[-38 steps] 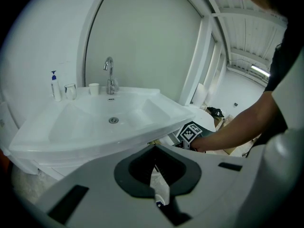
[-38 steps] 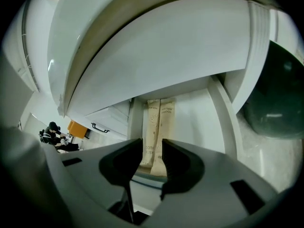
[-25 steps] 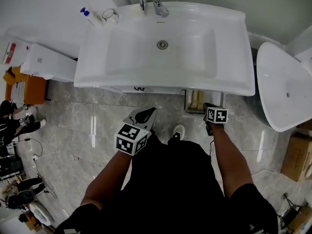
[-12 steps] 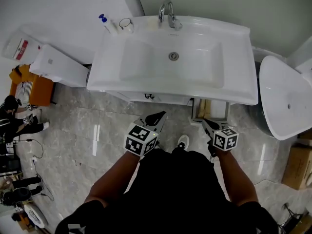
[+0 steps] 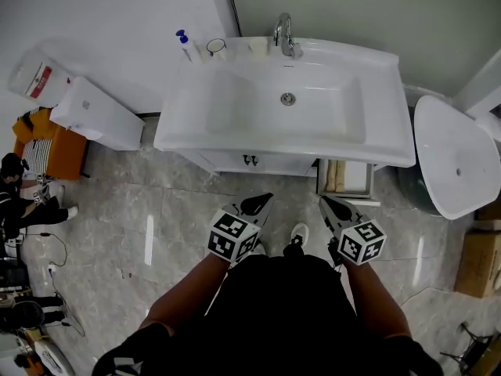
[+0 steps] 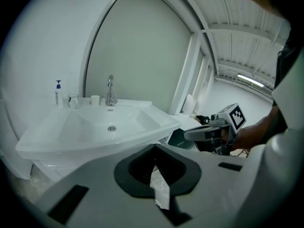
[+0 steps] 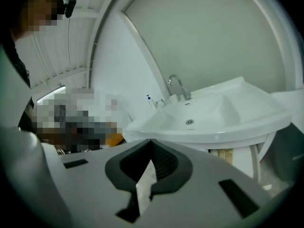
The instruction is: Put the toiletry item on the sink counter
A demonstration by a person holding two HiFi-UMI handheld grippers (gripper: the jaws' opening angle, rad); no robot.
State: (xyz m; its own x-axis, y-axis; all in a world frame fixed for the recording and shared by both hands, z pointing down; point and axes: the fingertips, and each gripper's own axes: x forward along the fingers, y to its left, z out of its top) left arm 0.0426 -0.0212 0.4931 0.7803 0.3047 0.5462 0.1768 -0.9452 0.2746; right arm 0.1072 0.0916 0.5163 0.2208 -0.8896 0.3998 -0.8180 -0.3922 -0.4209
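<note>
The white sink counter (image 5: 196, 135) stands ahead of me, its faucet (image 5: 283, 34) at the back. Near the back left corner are a blue-topped pump bottle (image 5: 185, 45), a glass (image 5: 217, 49) and a small white cup (image 5: 258, 47). My left gripper (image 5: 264, 200) and right gripper (image 5: 323, 202) hover side by side over the floor, short of the counter's front edge. Both point at the sink. In the left gripper view its jaws (image 6: 153, 146) meet with nothing between them. The right gripper (image 7: 151, 140) is also shut, and I see nothing in it.
An open cabinet compartment (image 5: 344, 177) under the counter's right end holds tan items. A white tub-like fixture (image 5: 454, 155) stands to the right and a white box (image 5: 98, 114) to the left. A person (image 5: 16, 194) sits at the far left. A cardboard box (image 5: 477, 265) lies right.
The right gripper has come up and back from the compartment under the sink and now sits level with the left one. The left gripper has shifted a little toward the sink.
</note>
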